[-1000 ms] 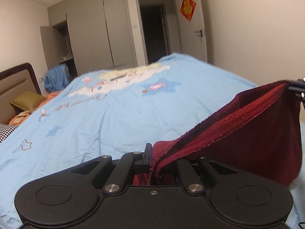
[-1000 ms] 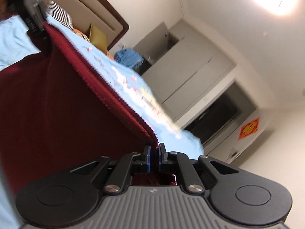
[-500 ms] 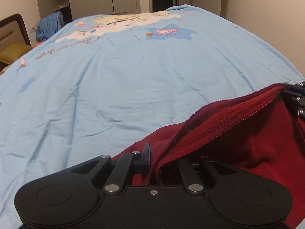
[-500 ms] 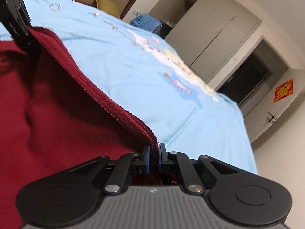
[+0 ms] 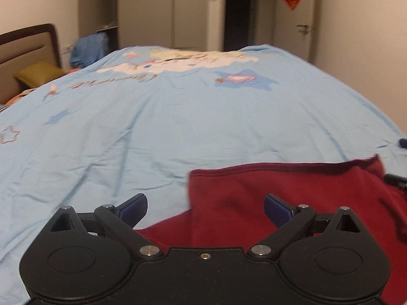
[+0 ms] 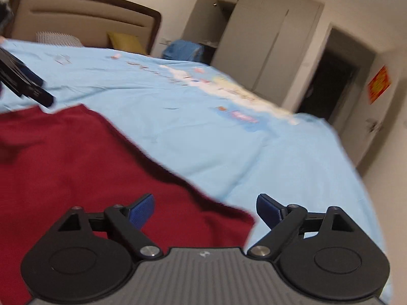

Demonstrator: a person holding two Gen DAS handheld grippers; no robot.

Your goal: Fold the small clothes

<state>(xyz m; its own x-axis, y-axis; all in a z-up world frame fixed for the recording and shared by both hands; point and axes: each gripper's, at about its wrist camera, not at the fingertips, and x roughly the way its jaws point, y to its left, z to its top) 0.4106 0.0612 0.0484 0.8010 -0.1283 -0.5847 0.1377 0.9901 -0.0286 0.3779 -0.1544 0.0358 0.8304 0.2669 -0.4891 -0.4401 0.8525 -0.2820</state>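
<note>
Both my grippers gape, holding nothing: L gripper and R gripper w/ jaws wide apart. Red garment lies flat on the blue bedspread, just ahead of both, its far hem running L-R between them. R sits over its corner, so prob nearer for next grab. No containers in view.

Dark red garment; light blue bedspread printed with stars and cartoons; blue-padded black fingers; brown-framed beige headboard; mustard pillow; grey wardrobe.
</note>
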